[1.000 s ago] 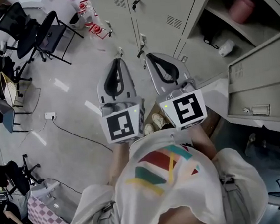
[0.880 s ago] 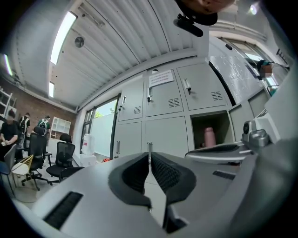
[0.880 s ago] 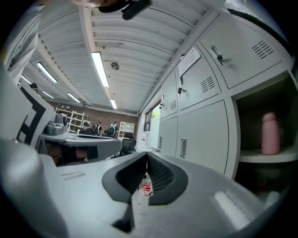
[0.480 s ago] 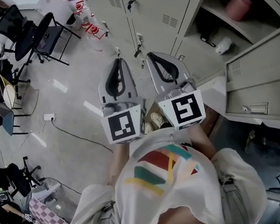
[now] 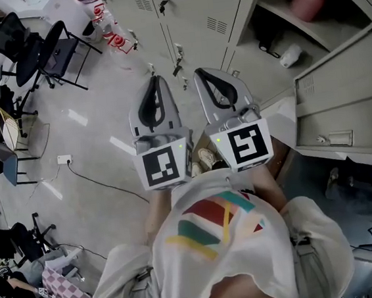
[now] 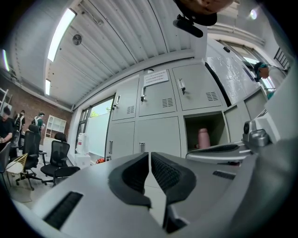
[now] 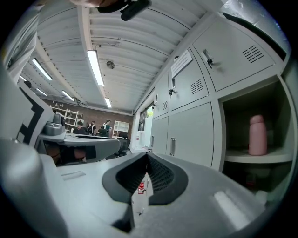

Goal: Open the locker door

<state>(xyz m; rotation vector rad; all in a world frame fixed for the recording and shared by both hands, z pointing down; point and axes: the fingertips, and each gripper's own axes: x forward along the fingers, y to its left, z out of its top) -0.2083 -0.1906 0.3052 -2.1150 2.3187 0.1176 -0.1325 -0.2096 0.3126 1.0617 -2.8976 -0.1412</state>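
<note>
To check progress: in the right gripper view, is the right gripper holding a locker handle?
No, the right gripper is shut on nothing, apart from the closed locker doors.

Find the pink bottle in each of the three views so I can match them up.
Head view: pink bottle at the top right, inside the open locker.
Left gripper view: right of centre, upright in the dark open compartment.
Right gripper view: far right, upright on the shelf.
Shared landmark: the open locker itself, the only compartment without a closed door in front.
</note>
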